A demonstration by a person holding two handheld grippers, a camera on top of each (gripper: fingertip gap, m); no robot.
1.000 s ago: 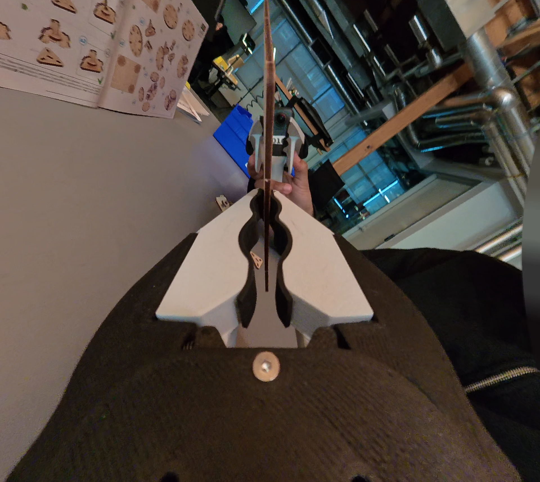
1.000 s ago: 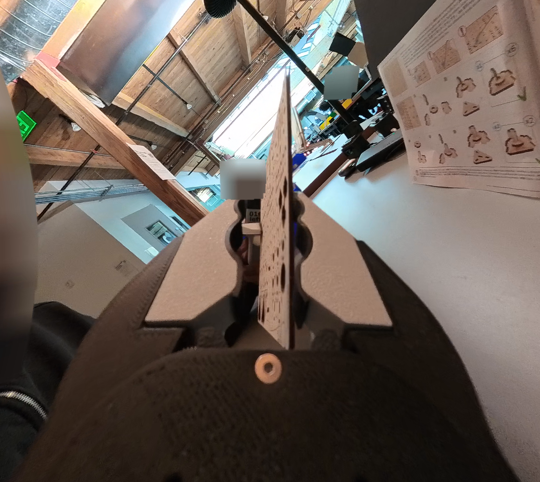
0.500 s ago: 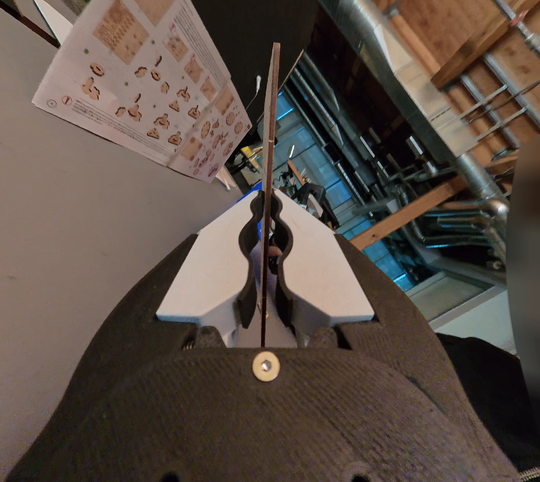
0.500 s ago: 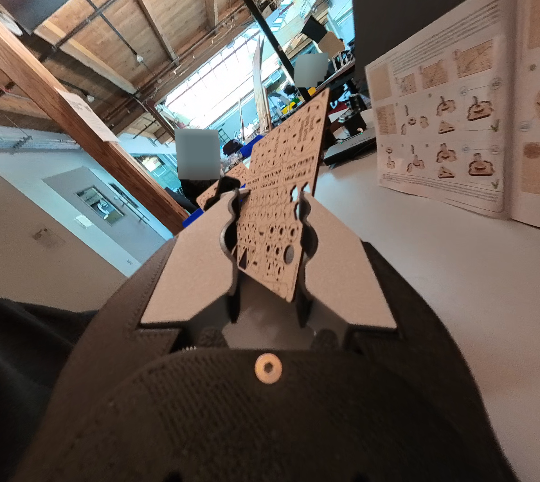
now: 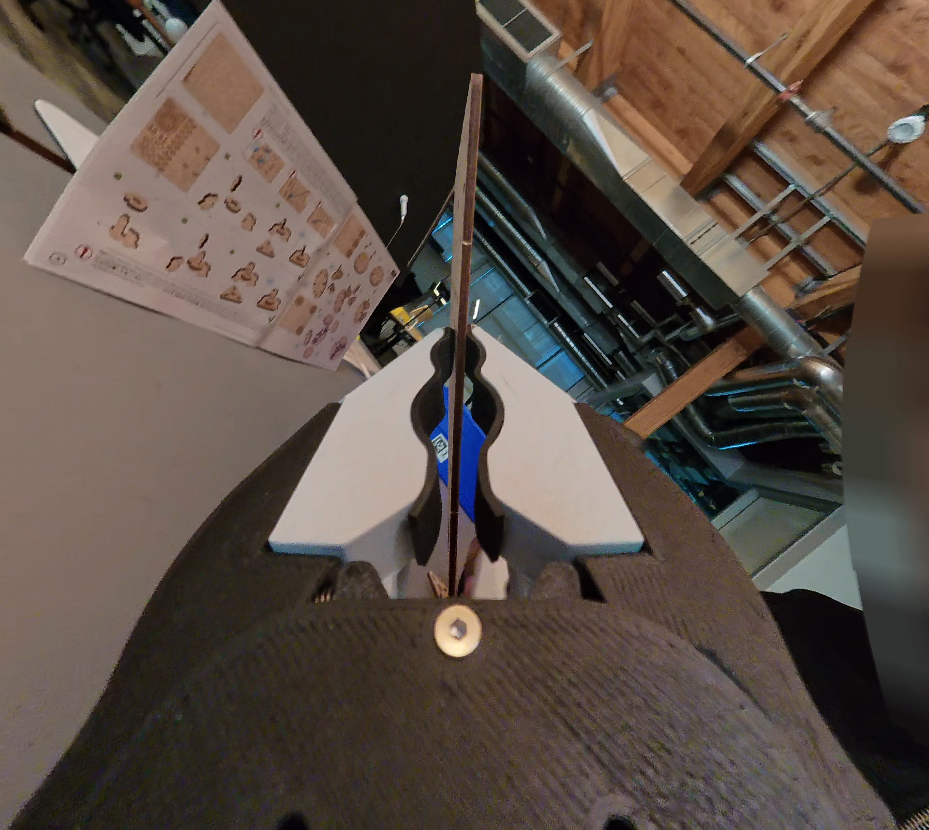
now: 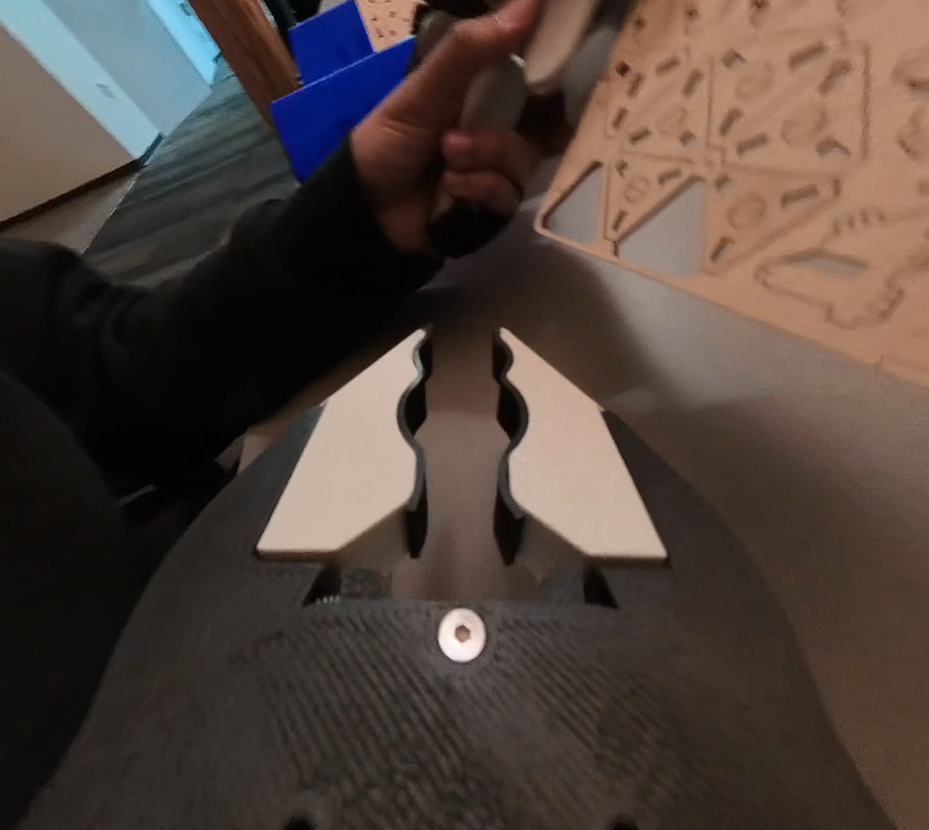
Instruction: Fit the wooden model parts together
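The grey surface [image 5: 125, 454] has a paper booklet [image 5: 211, 222] under wood beams. The left tool [image 5: 458, 338] pinches a thin wooden sheet [image 5: 465, 227] on edge. The right tool [image 6: 462, 338] is open and holds nothing.

A thin plywood sheet [image 5: 465, 212] of laser-cut parts stands edge-on, clamped between the left tool's [image 5: 460, 334] pads. Seen from the right tool [image 6: 462, 338], its flat face shows cut-out triangles and slots, raised above the grey tabletop [image 6: 704, 378].

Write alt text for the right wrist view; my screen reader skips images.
The right gripper points down at a grey table, jaws apart with nothing between them. Ahead, a person's hand holds the left gripper, which grips a blurred, laser-cut wooden sheet; blue bins stand behind.
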